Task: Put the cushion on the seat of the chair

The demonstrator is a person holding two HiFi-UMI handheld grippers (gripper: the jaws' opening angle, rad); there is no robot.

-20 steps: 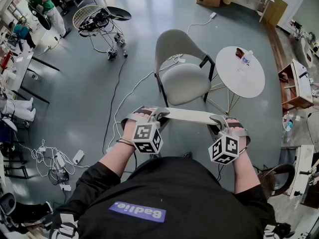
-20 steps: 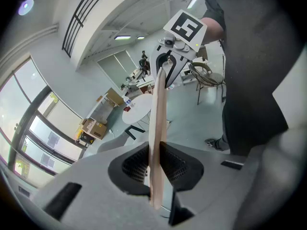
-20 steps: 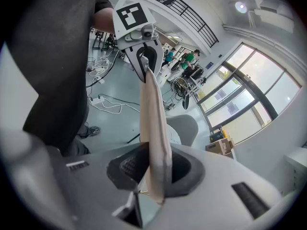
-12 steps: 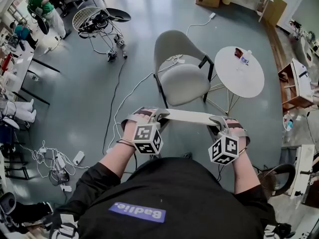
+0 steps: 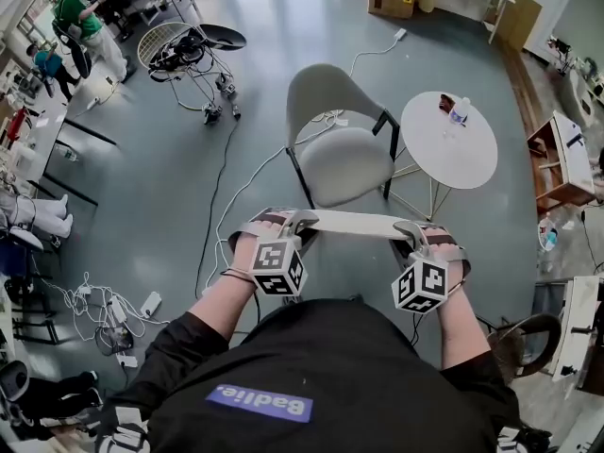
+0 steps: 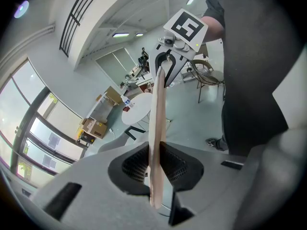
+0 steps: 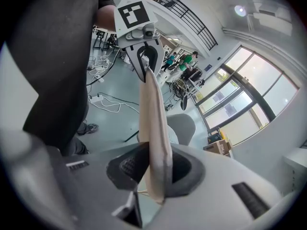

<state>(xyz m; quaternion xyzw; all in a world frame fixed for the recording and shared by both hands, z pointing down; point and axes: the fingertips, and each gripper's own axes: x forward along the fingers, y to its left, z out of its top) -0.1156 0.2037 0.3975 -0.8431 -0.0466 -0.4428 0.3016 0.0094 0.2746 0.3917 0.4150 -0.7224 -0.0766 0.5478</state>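
A flat beige cushion (image 5: 351,222) hangs level between my two grippers, seen edge-on in the left gripper view (image 6: 157,128) and in the right gripper view (image 7: 153,128). My left gripper (image 5: 298,223) is shut on its left end, my right gripper (image 5: 404,232) on its right end. The pale grey chair (image 5: 342,154) with black legs stands on the floor just beyond the cushion, its seat bare and its curved back on the far side. The cushion is held in the air, short of the chair's front edge.
A round white table (image 5: 450,140) with a bottle on it stands right of the chair. White cables (image 5: 247,179) trail over the floor left of the chair. A wire basket cart (image 5: 179,41) stands far left; people stand near desks at the upper left.
The chair and table sit slightly higher and further left in the head view. My grippers keep the same hold on the cushion.
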